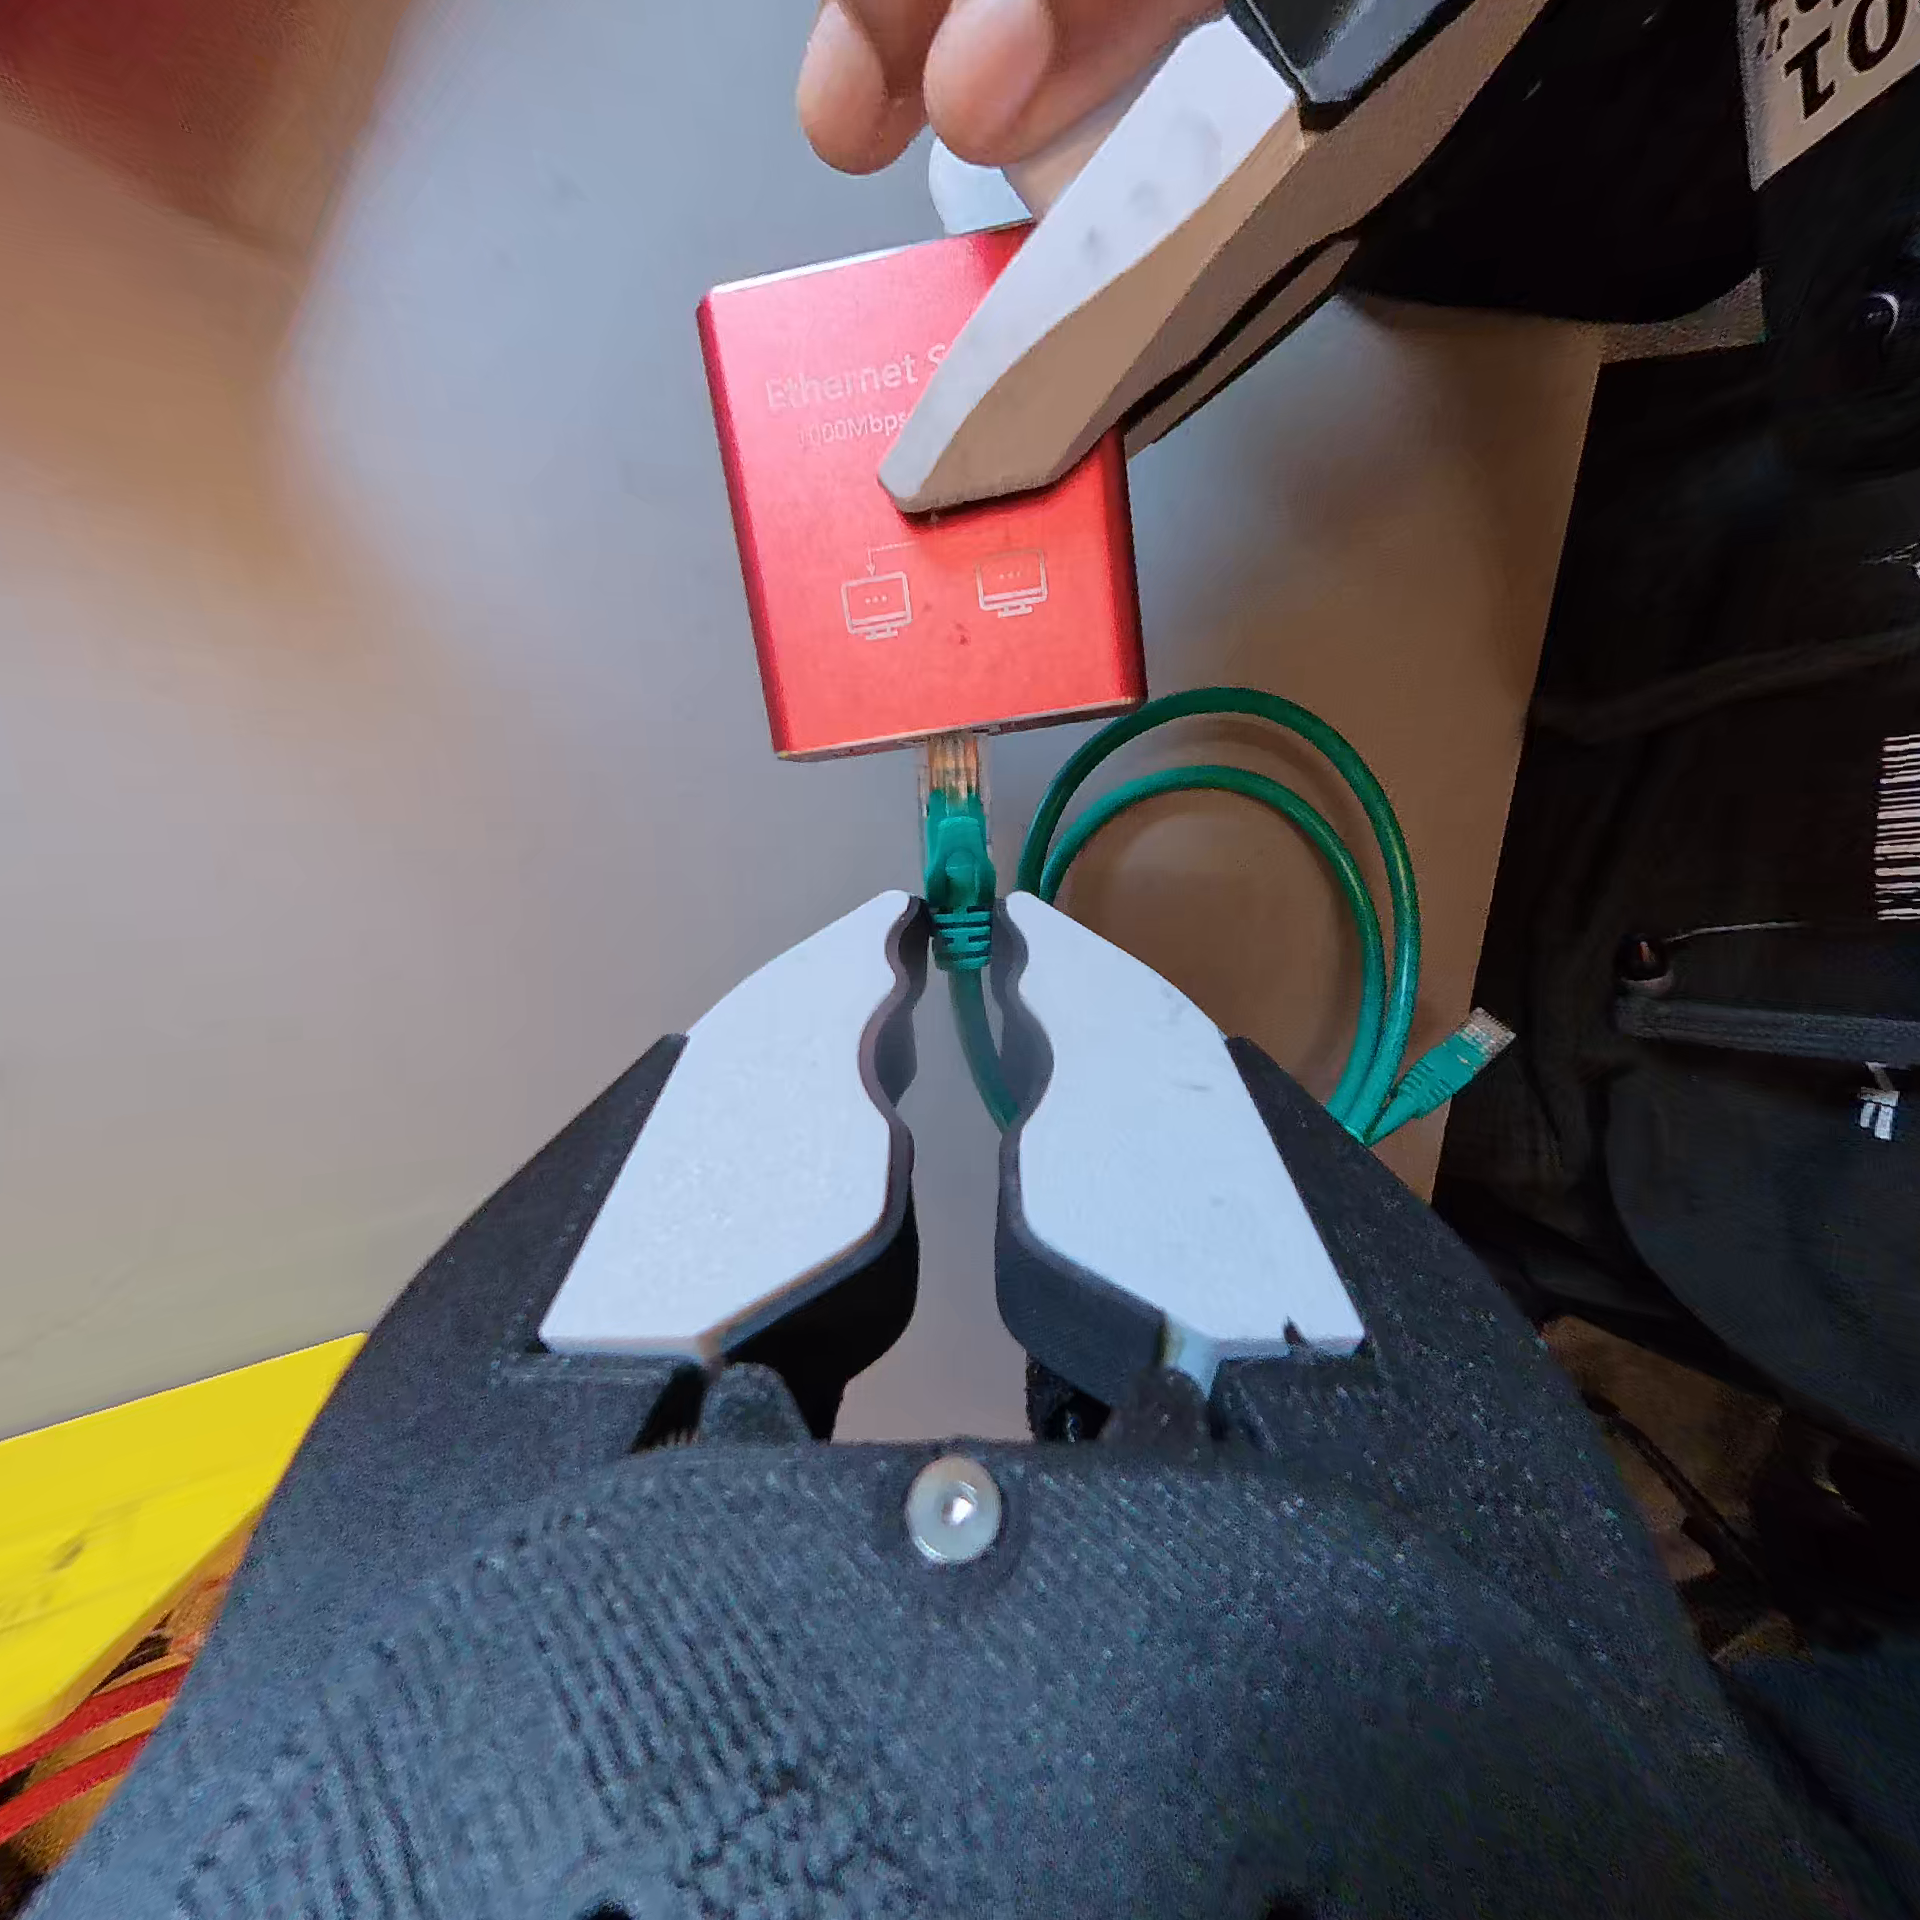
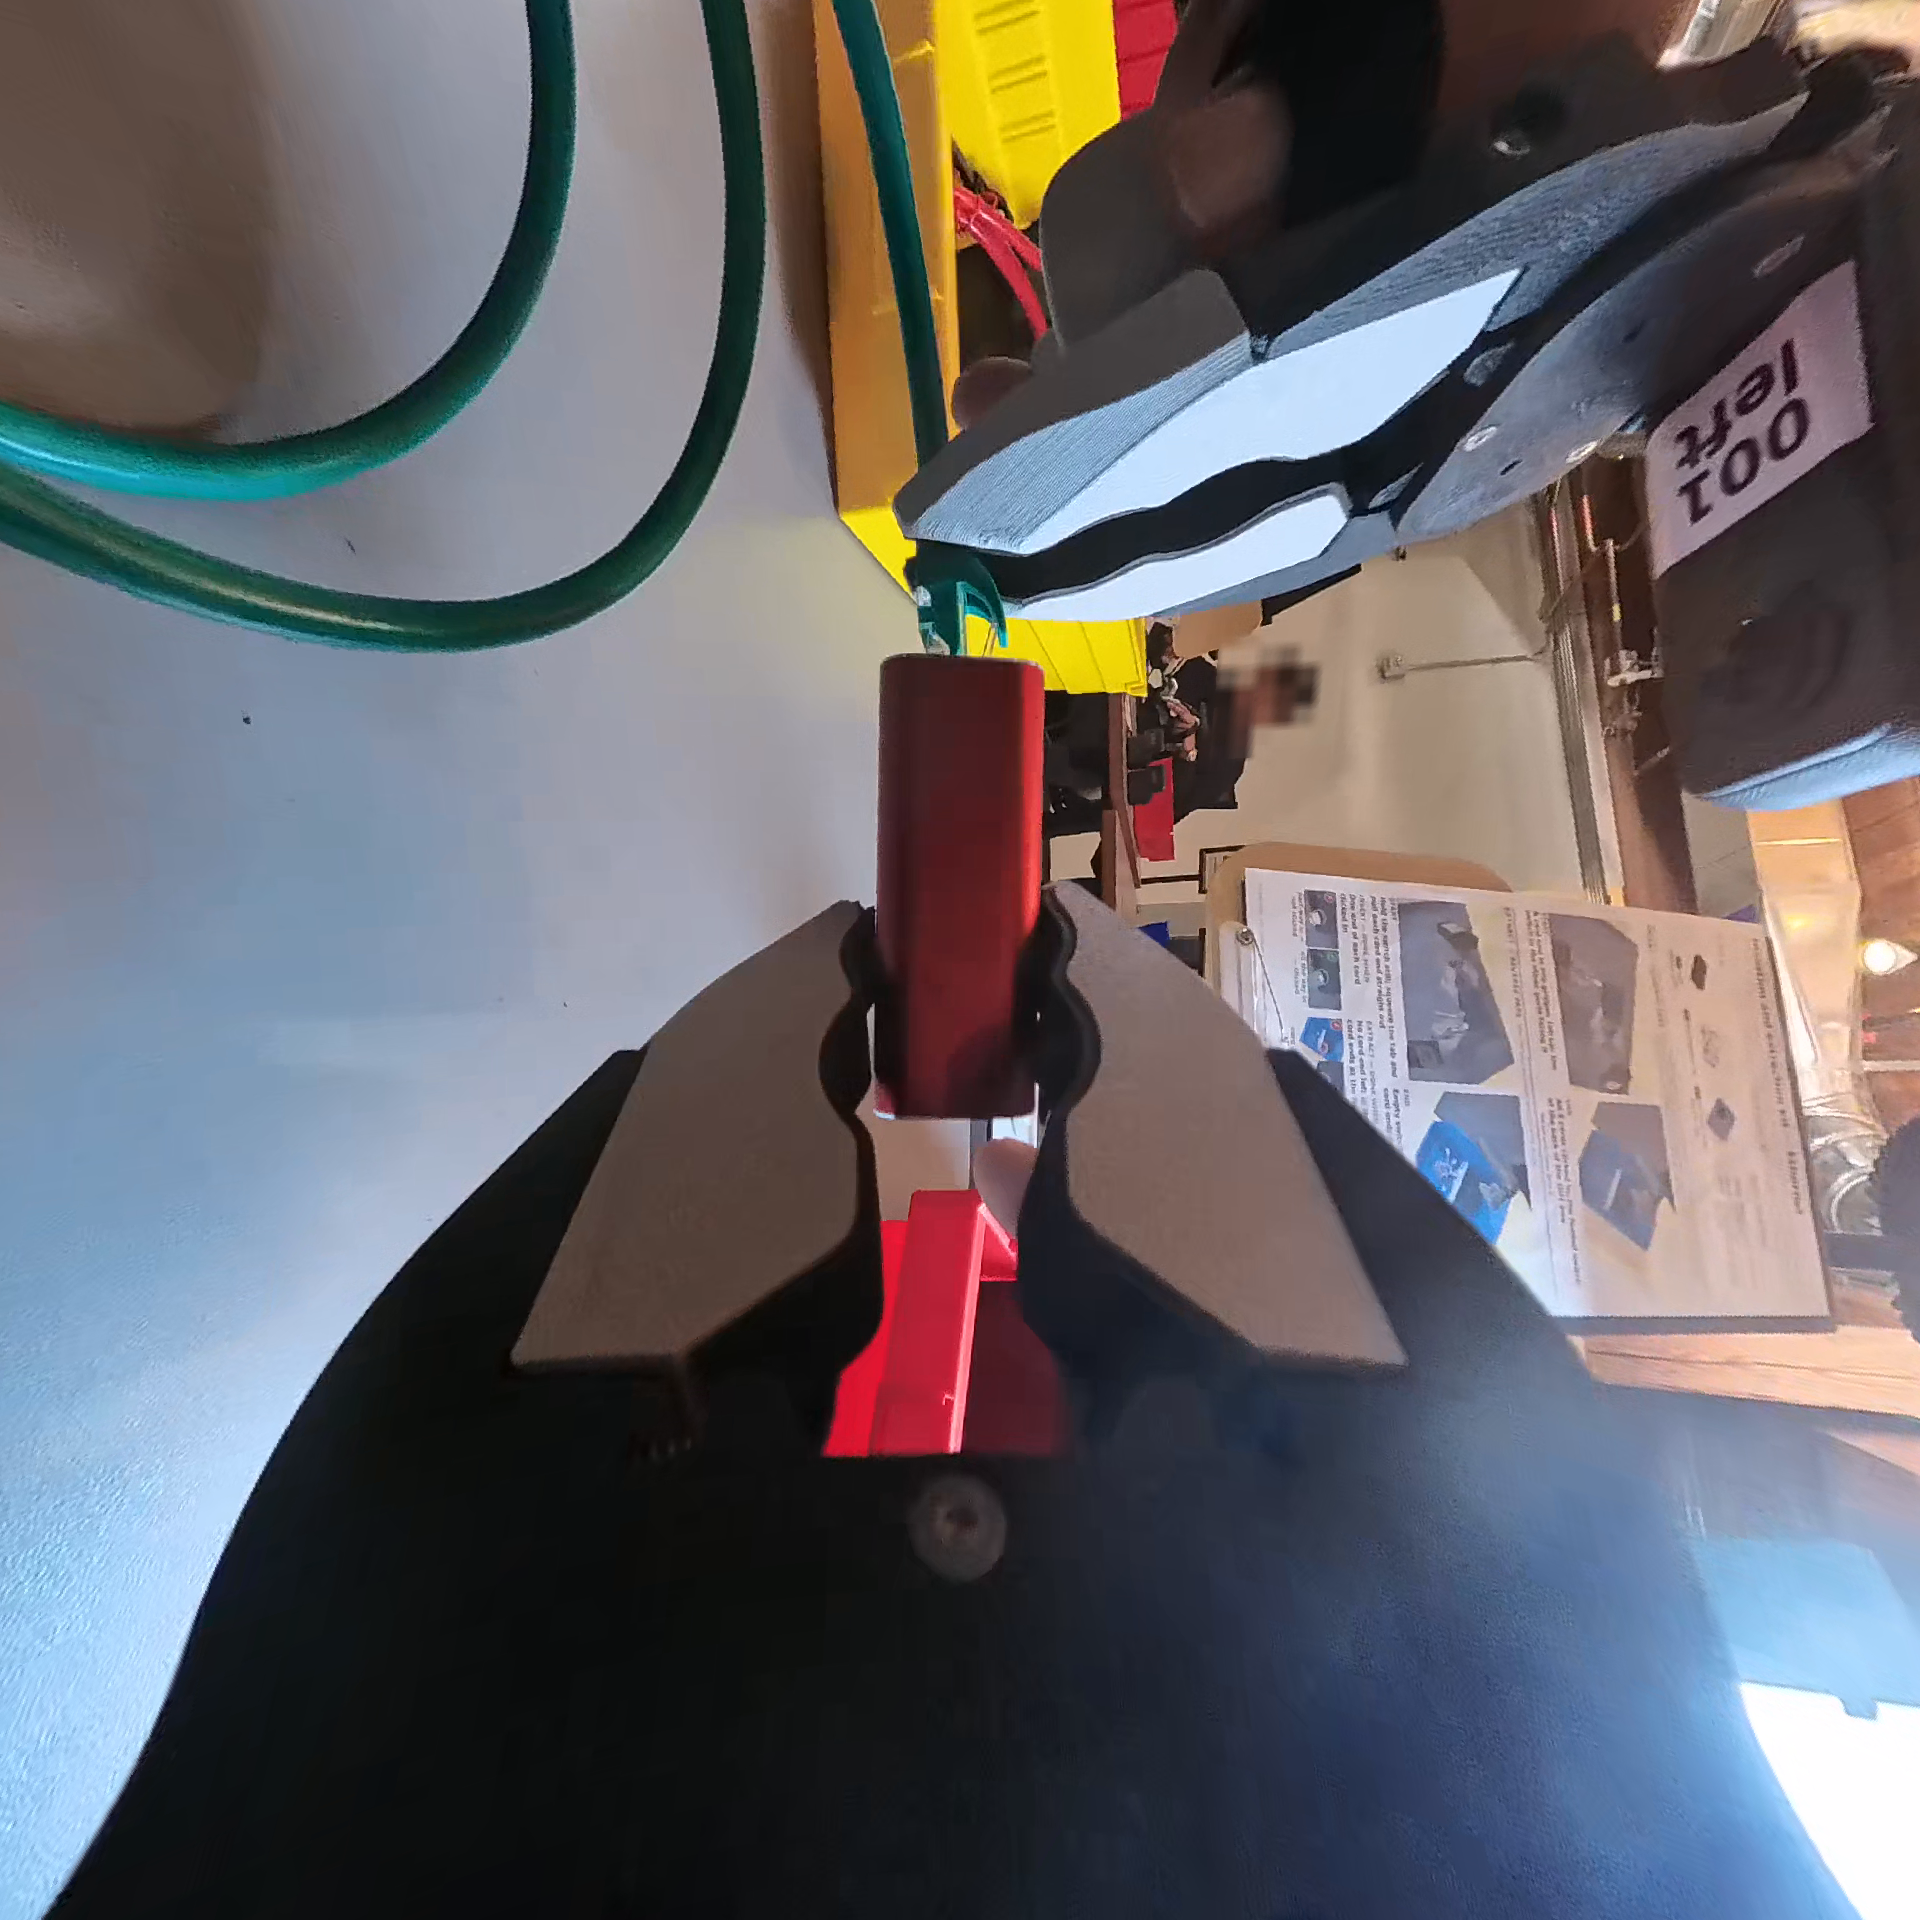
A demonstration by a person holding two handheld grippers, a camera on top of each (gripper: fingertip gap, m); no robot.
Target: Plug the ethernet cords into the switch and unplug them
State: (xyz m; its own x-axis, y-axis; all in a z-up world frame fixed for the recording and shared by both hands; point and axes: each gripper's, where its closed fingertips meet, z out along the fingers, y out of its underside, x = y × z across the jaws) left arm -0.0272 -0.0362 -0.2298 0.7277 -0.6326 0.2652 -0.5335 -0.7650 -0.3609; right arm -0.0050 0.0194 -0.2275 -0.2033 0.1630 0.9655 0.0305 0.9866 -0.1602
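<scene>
— Red, flat metal switch box: clamped edgewise in right gripper, held in open air.
— Below its lower edge: green ethernet cord, boot pinched by left gripper, clear plug half seated.

A pale grey tabletop spreads beyond the jaws of the left gripper. Just right of those jaws, slack loops of the green cord appear to lie on it, with the free plug alongside. A yellow bin sits to their lower left.

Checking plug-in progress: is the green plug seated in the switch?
Partly in: the green plug enters the red switch, most clear connector still showing.
</scene>
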